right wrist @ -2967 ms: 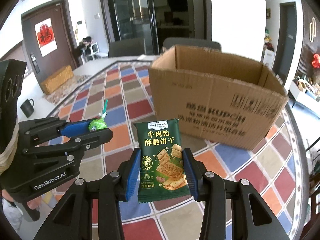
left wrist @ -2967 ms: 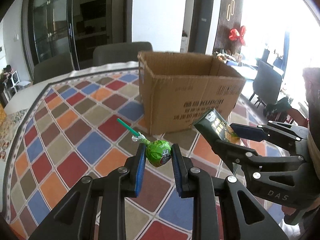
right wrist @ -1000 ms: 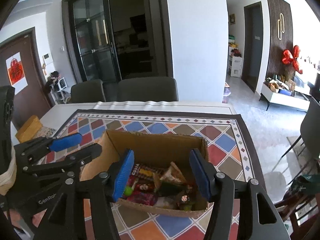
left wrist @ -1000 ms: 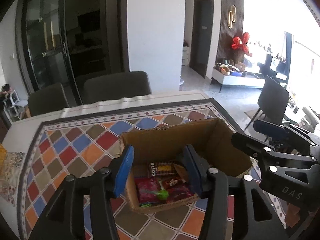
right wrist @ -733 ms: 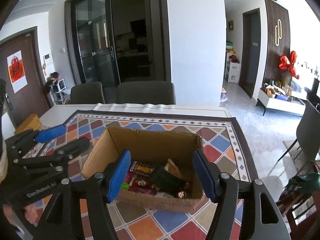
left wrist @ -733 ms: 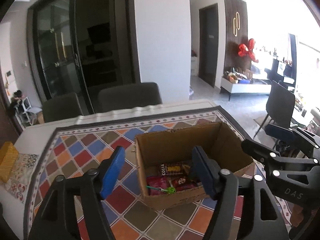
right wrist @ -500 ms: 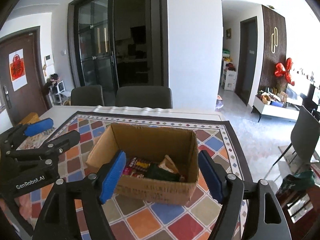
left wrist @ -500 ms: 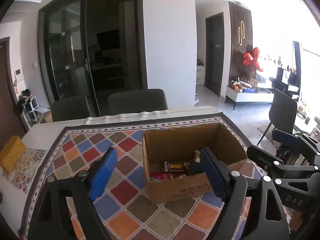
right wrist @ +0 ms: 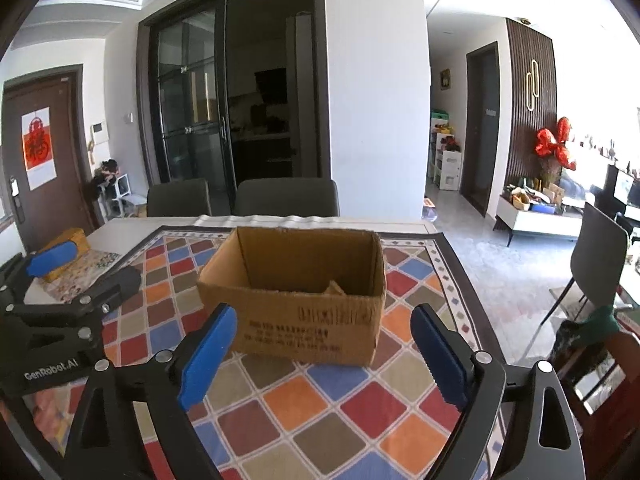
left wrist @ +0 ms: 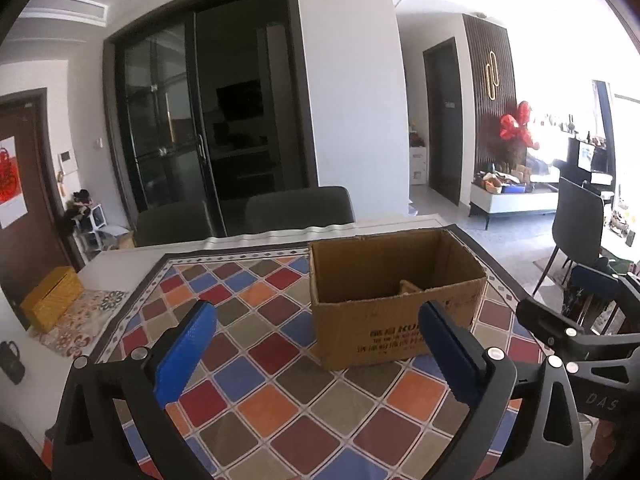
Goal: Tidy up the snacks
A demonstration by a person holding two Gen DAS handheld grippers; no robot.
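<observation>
Left gripper (left wrist: 318, 338) jaws opening, wide apart, nothing between the blue pads (left wrist: 185, 350); right gripper (right wrist: 324, 346) jaws also opening, wide, nothing held; both sit above the patterned tablecloth (left wrist: 260, 400), short of the cardboard box (left wrist: 394, 296); left wrist view: box at about 1 o'clock from the left gripper, open top, standing on the cloth, a brown flap or packet edge (left wrist: 412, 288) just showing over the near wall, contents otherwise hidden; right gripper seen at 3 o'clock of that view; right wrist view: box (right wrist: 296, 292) at 12 o'clock, printed side facing the camera; left gripper at 9 o'clock; yellow box (left wrist: 50, 298) at the table's far left edge; two dark chairs (right wrist: 286, 200) behind the table.
</observation>
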